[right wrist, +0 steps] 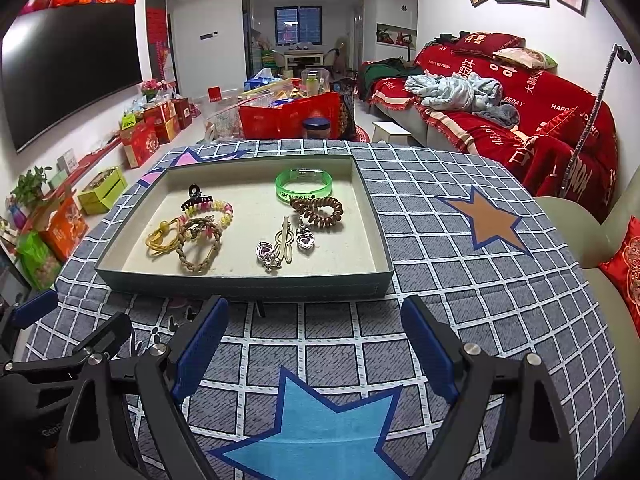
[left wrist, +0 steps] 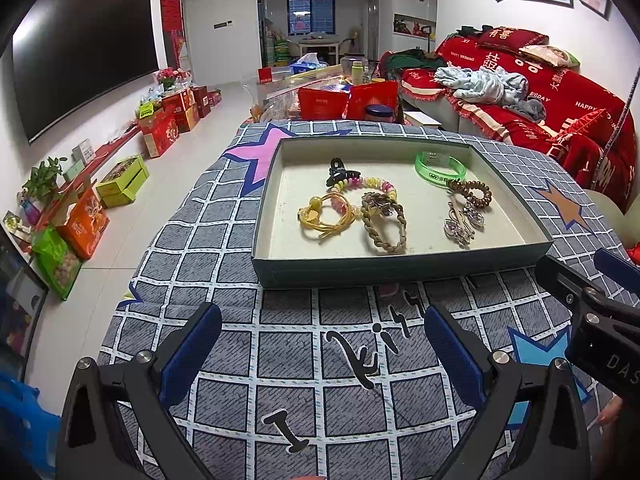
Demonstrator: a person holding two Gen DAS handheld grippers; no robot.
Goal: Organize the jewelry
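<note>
Jewelry (left wrist: 362, 204), beaded, braided and coiled bands plus a translucent green plastic bangle (left wrist: 440, 165), lies loose inside a shallow grey-green cardboard tray (left wrist: 400, 272) mid-table; left gripper (left wrist: 322, 354) and right gripper (right wrist: 314, 350) gape wide, empty

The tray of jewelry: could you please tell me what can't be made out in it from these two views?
- Green bangle: its printed lettering is too small in both views.
- Tray: floor along the near wall is hidden by that wall.
- Braided band and beaded bracelet: overlapping; which lies on top is unclear.

red sofa (right wrist: 520, 120), television (left wrist: 80, 56), checked cloth (right wrist: 460, 280)
</note>
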